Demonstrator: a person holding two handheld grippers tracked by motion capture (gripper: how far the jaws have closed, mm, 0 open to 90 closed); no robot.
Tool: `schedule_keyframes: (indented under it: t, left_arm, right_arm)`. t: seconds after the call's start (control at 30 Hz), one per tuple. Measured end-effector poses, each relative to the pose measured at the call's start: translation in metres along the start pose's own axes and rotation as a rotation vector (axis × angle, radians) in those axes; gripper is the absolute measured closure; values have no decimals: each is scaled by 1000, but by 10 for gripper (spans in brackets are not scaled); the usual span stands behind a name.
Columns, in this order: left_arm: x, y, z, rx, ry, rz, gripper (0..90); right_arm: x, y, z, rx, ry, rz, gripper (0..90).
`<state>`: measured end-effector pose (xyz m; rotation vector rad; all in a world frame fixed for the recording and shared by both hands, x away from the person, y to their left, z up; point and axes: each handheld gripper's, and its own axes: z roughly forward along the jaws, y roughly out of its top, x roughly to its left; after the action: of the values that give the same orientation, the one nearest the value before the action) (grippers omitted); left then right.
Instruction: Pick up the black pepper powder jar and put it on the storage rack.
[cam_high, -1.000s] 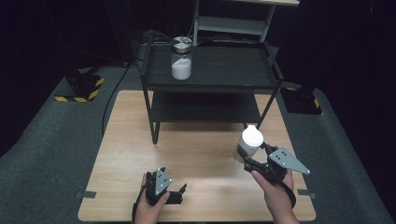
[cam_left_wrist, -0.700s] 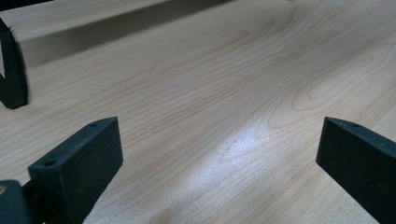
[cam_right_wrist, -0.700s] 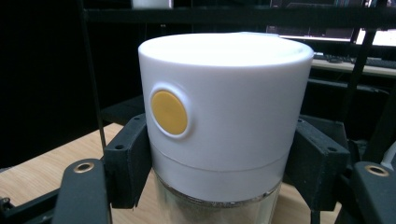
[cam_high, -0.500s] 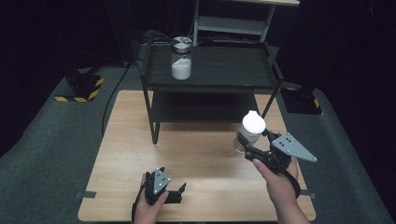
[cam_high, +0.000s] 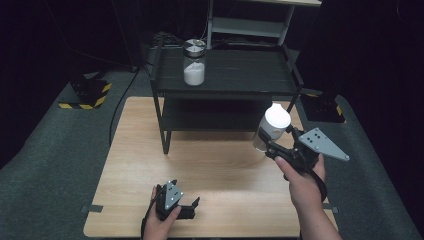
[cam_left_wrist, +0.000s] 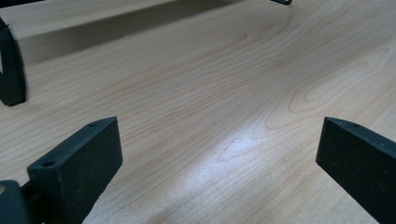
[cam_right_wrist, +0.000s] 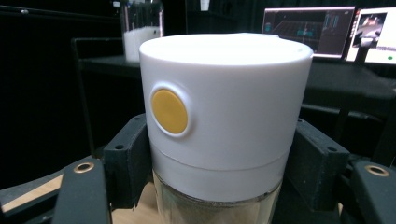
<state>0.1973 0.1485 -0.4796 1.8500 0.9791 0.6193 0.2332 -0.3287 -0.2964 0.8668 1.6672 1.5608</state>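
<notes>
My right gripper (cam_high: 272, 145) is shut on a clear jar with a tall white lid (cam_high: 272, 127), held above the right side of the wooden table (cam_high: 225, 165), in front of the black shelf's (cam_high: 230, 75) right leg. In the right gripper view the white lid (cam_right_wrist: 224, 107) carries a round yellow button, and both jaws press the jar just below the lid. A second glass jar of white powder (cam_high: 194, 62) with a metal lid stands on the shelf top at the left. My left gripper (cam_high: 192, 207) rests open on the table near its front edge, with bare wood between its pads (cam_left_wrist: 79, 158).
The black two-level shelf stands on the far half of the table; its lower level (cam_high: 220, 117) is dark. One shelf leg (cam_left_wrist: 11, 70) shows in the left gripper view. Lit monitors (cam_right_wrist: 327, 30) stand behind the shelf. Yellow-black striped stand feet (cam_high: 85, 97) lie on the grey floor.
My right gripper has risen with the white-lidded jar, lifting it off the table and slightly toward the shelf. The left gripper has stayed where it was.
</notes>
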Motion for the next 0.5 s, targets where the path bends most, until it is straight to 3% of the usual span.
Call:
schedule_keyframes:
  t: [0.13, 0.5]
  left_arm:
    - [0, 0, 0, -2, 2, -4, 6]
    - [0, 0, 0, -1, 1, -7, 6]
  right_arm:
    - [-2, 9, 4, -13, -6, 22, 309]
    - [-4, 27, 16, -32, -19, 15, 308]
